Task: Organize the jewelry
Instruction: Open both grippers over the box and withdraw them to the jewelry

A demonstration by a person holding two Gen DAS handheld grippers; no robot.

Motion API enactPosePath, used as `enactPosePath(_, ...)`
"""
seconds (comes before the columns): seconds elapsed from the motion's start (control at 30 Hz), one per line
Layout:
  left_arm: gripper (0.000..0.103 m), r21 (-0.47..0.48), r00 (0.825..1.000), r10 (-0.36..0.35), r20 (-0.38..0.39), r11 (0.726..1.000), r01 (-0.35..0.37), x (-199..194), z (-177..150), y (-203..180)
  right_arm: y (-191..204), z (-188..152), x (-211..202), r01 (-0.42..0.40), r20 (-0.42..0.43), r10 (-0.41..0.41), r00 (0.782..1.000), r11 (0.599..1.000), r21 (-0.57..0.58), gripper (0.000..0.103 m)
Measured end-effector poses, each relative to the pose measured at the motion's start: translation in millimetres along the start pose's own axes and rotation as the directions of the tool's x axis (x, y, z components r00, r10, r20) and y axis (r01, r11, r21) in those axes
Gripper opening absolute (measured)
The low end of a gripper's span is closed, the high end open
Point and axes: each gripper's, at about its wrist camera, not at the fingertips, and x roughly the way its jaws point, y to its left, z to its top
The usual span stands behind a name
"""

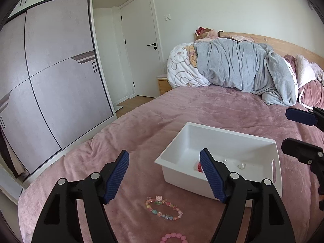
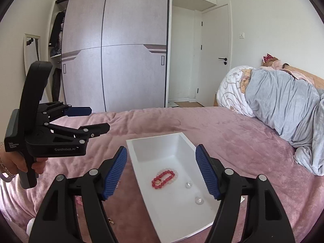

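A white plastic bin (image 1: 176,147) (image 2: 139,151) sits on the pink bedspread. Inside it lie a red bead bracelet (image 2: 163,179) on a clear bead bracelet, and two pearl-like pieces (image 2: 189,185) (image 2: 199,200). On the bedspread in front of the bin lie a multicoloured bead bracelet (image 1: 163,208) and a pink bead bracelet (image 1: 174,237). My left gripper (image 1: 164,177) is open and empty, held above the multicoloured bracelet; it also shows in the right wrist view (image 2: 97,119). My right gripper (image 2: 161,172) is open and empty above the bin; it also shows in the left wrist view (image 1: 284,130).
A pile of grey and white bedding (image 1: 243,68) lies at the head of the bed. A wardrobe with sliding doors (image 2: 115,50) and a white door (image 1: 139,46) stand beyond the bed's far side. A small gold clasp (image 2: 110,221) lies left of the bin.
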Motion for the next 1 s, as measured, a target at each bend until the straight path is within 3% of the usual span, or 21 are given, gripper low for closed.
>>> enactPosePath(0.1, 0.084, -0.024, 1.000, 0.019, 0.014, 1.000, -0.019, -16.5, -11.2, 15.5, 20.1, 2.2, -4.9, -0.029, 0.004, 0.029, 1.000, 0.999, -0.032, 0.076)
enactPosePath(0.23, 0.091, -0.079, 0.999, 0.032, 0.024, 0.996, -0.030, -31.9, -29.3, 37.0, 47.4, -4.9, 2.2, -0.076, -0.042, 0.073, 0.996, 0.994, -0.075, 0.076)
enactPosePath(0.47, 0.093, -0.126, 0.999, 0.030, -0.020, 0.991, -0.032, -31.7, -71.1, 61.7, 78.1, -39.4, 30.5, -0.153, -0.166, 0.144, 0.976, 0.987, -0.047, 0.076)
enactPosePath(0.73, 0.093, -0.135, 0.994, -0.023, -0.103, 0.991, 0.009, -2.3, -128.7, 67.6, 98.3, -97.1, 63.3, -0.162, -0.323, 0.147, 0.935, 0.987, -0.019, 0.072)
enactPosePath(0.87, 0.092, -0.130, 0.985, -0.064, -0.162, 0.991, 0.043, 19.8, -155.6, 62.4, 102.7, -125.4, 87.7, -0.156, -0.403, 0.134, 0.905, 0.987, -0.023, 0.063)
enactPosePath(1.0, 0.082, -0.118, 0.969, -0.099, -0.224, 0.990, 0.074, 42.4, -176.8, 54.6, 99.0, -147.6, 108.0, -0.143, -0.465, 0.126, 0.876, 0.990, -0.001, 0.054)
